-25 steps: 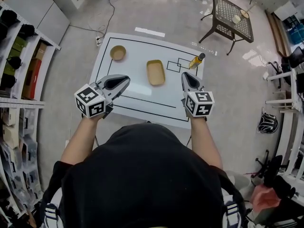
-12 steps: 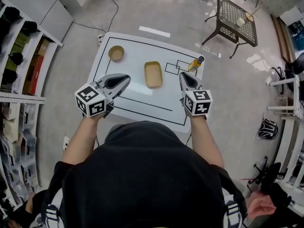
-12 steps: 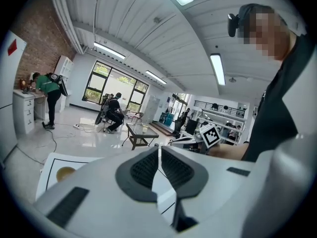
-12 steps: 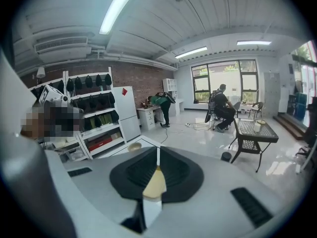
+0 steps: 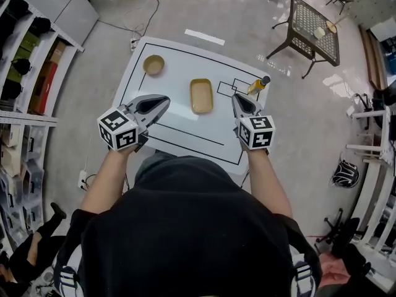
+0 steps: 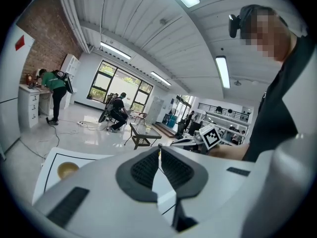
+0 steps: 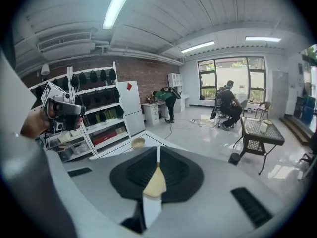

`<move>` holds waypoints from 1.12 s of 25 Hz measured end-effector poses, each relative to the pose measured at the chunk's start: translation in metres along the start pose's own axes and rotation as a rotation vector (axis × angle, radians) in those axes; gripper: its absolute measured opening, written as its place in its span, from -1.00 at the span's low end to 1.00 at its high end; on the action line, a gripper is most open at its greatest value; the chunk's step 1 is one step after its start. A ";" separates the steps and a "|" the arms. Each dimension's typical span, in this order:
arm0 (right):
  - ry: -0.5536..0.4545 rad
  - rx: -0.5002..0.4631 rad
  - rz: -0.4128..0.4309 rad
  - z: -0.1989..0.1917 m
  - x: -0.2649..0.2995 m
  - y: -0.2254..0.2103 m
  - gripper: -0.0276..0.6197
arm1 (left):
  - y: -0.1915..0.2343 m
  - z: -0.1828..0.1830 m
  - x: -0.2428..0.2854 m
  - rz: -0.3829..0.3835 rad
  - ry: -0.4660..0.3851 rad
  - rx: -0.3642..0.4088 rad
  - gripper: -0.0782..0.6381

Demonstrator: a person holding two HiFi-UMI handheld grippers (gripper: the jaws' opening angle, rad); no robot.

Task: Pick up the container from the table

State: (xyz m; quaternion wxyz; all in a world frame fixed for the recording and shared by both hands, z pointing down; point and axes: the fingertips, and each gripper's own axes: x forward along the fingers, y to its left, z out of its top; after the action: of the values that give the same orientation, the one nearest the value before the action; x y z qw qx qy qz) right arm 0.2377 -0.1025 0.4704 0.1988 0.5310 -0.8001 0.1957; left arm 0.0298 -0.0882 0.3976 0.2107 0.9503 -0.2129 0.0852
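A tan rectangular container [image 5: 201, 95] lies near the middle of the white table [image 5: 179, 67]. My left gripper [image 5: 166, 99] hovers over the table's near left part, to the left of the container and apart from it. Its jaws are shut with nothing between them [image 6: 159, 150]. On the container's right, near the table's right side, my right gripper [image 5: 236, 96] is also shut and empty [image 7: 157, 150]. In the right gripper view a sliver of the container [image 7: 155, 182] shows behind the closed jaws.
A round tan bowl [image 5: 153, 64] sits at the table's far left and a yellow bottle [image 5: 258, 85] at its right edge. Beyond the table stands a black metal side table [image 5: 312, 26]. Shelves [image 5: 25, 73] line the left, and a person [image 5: 31, 258] is at lower left.
Both grippers have edged a little forward and down toward the table, jaws still shut. A person has come into view at the lower left of the head view.
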 end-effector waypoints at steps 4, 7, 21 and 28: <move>0.004 -0.015 -0.007 0.005 0.005 0.001 -0.85 | 0.009 -0.002 0.004 -0.015 0.001 -0.007 -0.73; 0.016 -0.014 -0.015 0.002 0.006 0.000 -0.85 | 0.016 -0.002 0.006 -0.022 0.002 -0.013 -0.73; 0.064 -0.016 -0.024 -0.003 0.034 0.002 -0.85 | 0.057 -0.004 -0.002 -0.010 0.007 -0.046 -0.73; 0.114 -0.025 -0.021 -0.014 0.053 0.009 -0.85 | 0.072 -0.008 -0.007 -0.010 0.018 -0.058 -0.73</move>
State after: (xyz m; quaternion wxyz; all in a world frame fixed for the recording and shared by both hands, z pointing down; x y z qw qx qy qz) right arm 0.2119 -0.1329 0.5091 0.2526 0.5249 -0.7842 0.2137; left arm -0.0093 -0.1409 0.4295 0.2405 0.9440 -0.2088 0.0864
